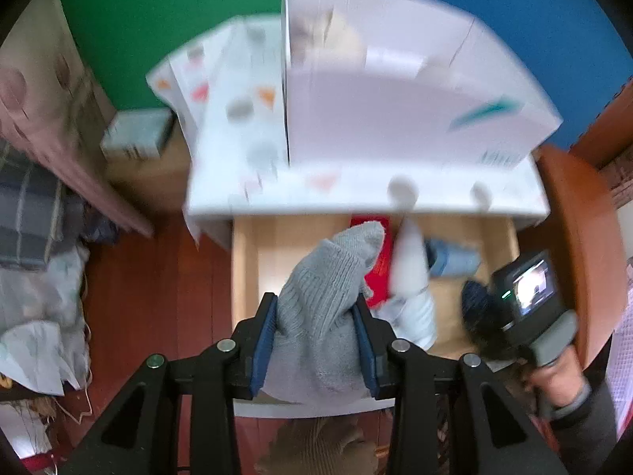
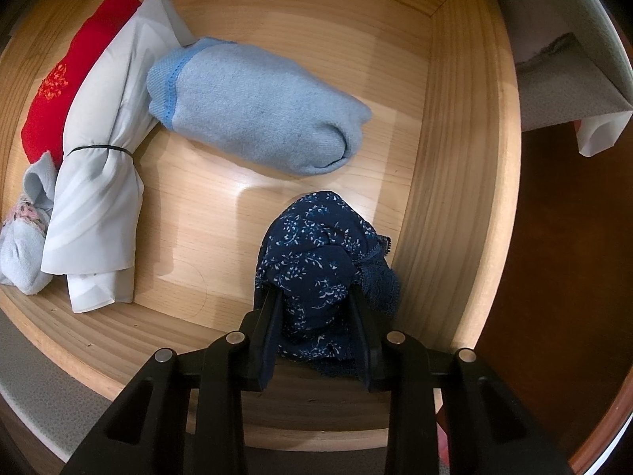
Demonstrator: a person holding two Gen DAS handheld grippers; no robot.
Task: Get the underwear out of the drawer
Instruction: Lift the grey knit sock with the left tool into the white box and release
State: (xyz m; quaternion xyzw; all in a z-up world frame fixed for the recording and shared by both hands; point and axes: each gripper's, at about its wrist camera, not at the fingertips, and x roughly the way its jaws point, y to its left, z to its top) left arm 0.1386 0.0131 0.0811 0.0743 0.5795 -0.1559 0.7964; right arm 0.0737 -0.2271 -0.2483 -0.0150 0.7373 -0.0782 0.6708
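Grey knitted roll (image 1: pixel 324 308) sits clamped in the left gripper (image 1: pixel 315 312), raised above the wooden drawer (image 2: pixel 447 182) and tilted steeply down. Right gripper (image 2: pixel 315 308) points straight down inside the drawer's right corner, jaws pressing a navy floral underwear bundle (image 2: pixel 320 261).

- Blurred by motion: white box (image 1: pixel 399 99) and patterned cabinet top (image 1: pixel 356 194).
- Hidden behind navy floral bundle (image 2: pixel 316 273): tips of right gripper (image 2: pixel 314 297).
- Cut off at left edge: pale blue garment (image 2: pixel 19 253).
- Half-covered by grey tied roll (image 2: pixel 99 182): red garment (image 2: pixel 63 79).
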